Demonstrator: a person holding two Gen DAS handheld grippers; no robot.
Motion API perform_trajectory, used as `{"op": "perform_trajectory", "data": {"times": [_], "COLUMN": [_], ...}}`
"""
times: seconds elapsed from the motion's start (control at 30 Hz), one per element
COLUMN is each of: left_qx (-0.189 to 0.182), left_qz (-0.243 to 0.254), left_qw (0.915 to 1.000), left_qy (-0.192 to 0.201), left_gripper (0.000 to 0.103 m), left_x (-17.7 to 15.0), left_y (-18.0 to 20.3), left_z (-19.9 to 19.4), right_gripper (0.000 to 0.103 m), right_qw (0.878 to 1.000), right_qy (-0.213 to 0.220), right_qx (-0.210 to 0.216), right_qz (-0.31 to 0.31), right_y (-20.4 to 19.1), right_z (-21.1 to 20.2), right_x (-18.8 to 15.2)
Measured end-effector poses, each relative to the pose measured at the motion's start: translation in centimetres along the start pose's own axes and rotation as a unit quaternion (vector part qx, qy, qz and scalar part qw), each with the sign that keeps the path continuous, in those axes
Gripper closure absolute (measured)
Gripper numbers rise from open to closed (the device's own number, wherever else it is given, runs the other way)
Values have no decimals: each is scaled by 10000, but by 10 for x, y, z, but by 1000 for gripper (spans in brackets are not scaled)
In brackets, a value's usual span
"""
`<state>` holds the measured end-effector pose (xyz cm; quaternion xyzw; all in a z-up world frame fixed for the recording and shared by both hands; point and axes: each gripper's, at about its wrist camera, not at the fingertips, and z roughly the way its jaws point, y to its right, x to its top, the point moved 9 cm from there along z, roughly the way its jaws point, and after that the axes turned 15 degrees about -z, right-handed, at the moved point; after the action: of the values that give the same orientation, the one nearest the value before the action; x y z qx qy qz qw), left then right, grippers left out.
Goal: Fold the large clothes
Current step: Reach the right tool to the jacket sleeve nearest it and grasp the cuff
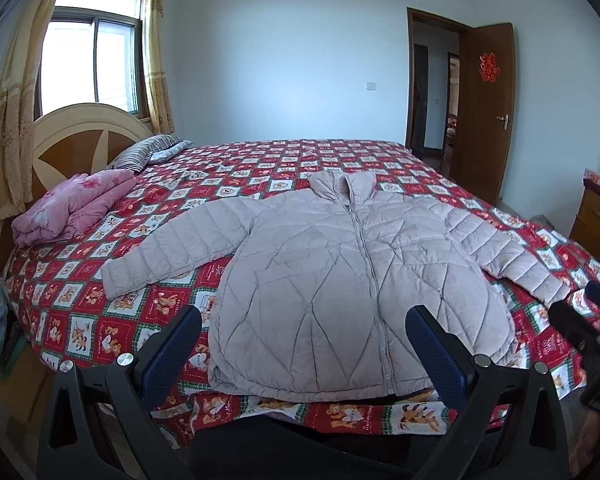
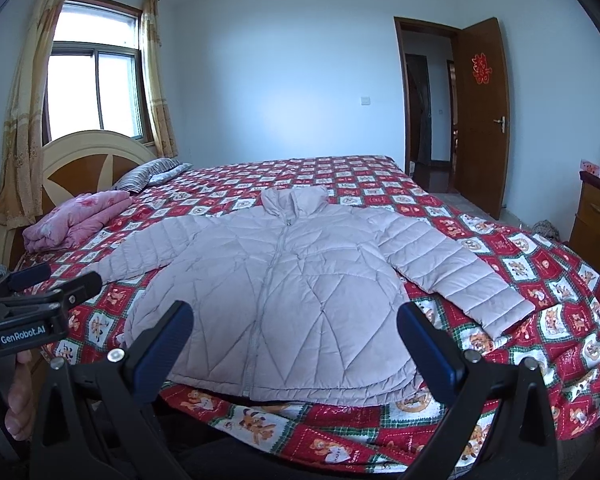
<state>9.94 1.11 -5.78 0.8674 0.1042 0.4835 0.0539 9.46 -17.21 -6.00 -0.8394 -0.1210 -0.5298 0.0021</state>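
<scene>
One garment: pale lilac quilted jacket (image 1: 340, 276), spread flat, front up, zip closed, collar toward the far side, hem at the near edge of the bed.
Far left: folded pink blanket (image 1: 70, 208) by the headboard (image 1: 80, 136), well apart from the jacket.
Left sleeve: angled out and down over the red patchwork bedspread (image 1: 260, 156).
Left gripper (image 1: 304, 340): fingers spread wide, holding nothing, above the hem.
Right gripper (image 2: 296, 336): likewise parted and empty, above the hem.
Right sleeve: stretched out toward the bed's right edge.
</scene>
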Motion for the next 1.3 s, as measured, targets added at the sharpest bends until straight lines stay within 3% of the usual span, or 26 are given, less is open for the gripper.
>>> {"op": "perform_trajectory", "data": {"times": [0.1, 0.27, 0.5, 0.63, 0.87, 1.07, 1.13, 1.2, 1.3], "left_qx": [138, 333, 364, 534, 749, 1070, 1181, 1237, 1245], "left_qz": [64, 55, 394, 639, 683, 649, 661, 608, 544], "left_qw": [9998, 9990, 9982, 9965, 9945, 9906, 9888, 9880, 9882], "left_qy": [-129, -302, -266, -54, -280, -557, -624, -689, -713], "left_gripper": [1, 1, 1, 1, 1, 1, 1, 1, 1], "left_x": [-3, -6, 4, 15, 22, 26, 28, 31, 37], "left_y": [-7, -19, -7, 0, -2, -12, -15, -21, -25], "left_z": [27, 76, 133, 169, 235, 292, 310, 323, 335], "right_gripper": [0, 0, 0, 4, 17, 41, 71, 83, 89], "right_qw": [9995, 9918, 9559, 9402, 9294, 9320, 9368, 9383, 9418], "right_qy": [-182, -615, -1282, -1528, -1741, -1951, -1922, -1872, -1773], "right_qx": [-37, -543, -1504, -1622, -1655, -1490, -1416, -1467, -1571], "right_qz": [259, 983, 2173, 2576, 2803, 2666, 2559, 2509, 2386], "right_y": [28, 113, 228, 258, 287, 289, 290, 296, 306], "right_z": [19, 51, 66, 77, 106, 134, 140, 141, 145], "right_x": [-9, -43, -118, -139, -151, -156, -152, -148, -136]}}
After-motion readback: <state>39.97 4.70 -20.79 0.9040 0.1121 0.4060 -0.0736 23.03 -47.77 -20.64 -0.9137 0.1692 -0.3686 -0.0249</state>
